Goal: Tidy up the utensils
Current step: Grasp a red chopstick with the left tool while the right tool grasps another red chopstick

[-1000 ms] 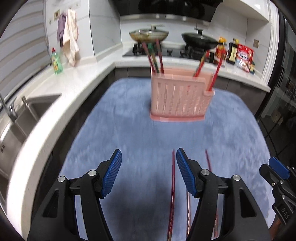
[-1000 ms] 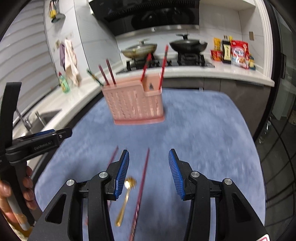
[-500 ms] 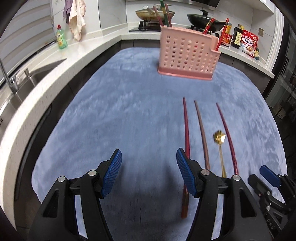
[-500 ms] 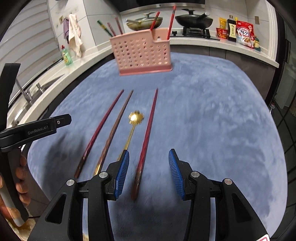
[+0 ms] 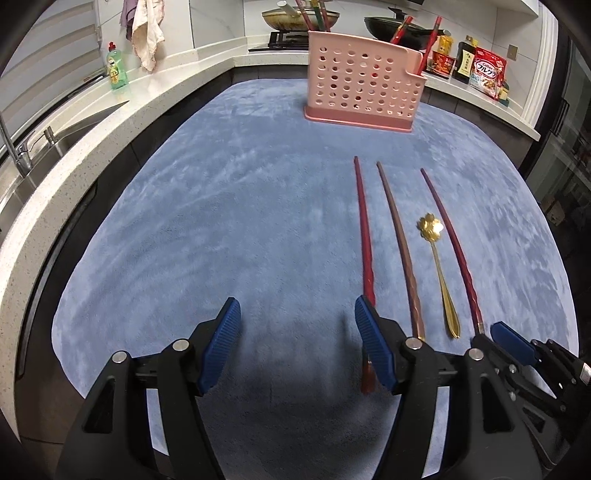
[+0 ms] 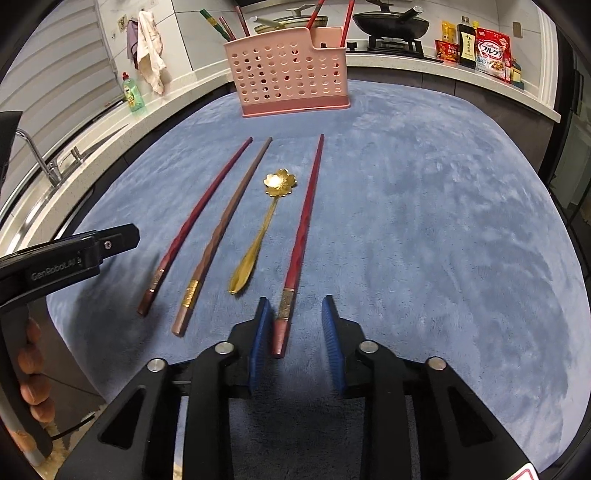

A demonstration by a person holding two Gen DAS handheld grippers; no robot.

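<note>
Three chopsticks and a gold flower-bowl spoon (image 6: 258, 240) lie side by side on a blue mat (image 6: 424, 221). A pink perforated utensil holder (image 6: 291, 70) with several chopsticks in it stands at the mat's far end; it also shows in the left wrist view (image 5: 364, 83). My right gripper (image 6: 295, 317) is open, low over the mat, with the handle end of the rightmost red chopstick (image 6: 303, 229) between its pads, near the left pad. My left gripper (image 5: 297, 332) is open and empty, with the leftmost red chopstick (image 5: 364, 229) passing under its right pad.
A white counter with a sink (image 5: 22, 162), green soap bottle (image 5: 117, 72) and hanging towel (image 5: 147, 31) runs along the left. A stove with pans (image 6: 391, 22) and food packets (image 6: 491, 51) stand behind the mat. The brown chopstick (image 6: 225, 225) lies left of the spoon.
Both grippers have pulled back and dropped toward the near ends of the utensils. The right gripper has narrowed and now straddles the rightmost chopstick's handle. The left gripper stays open.
</note>
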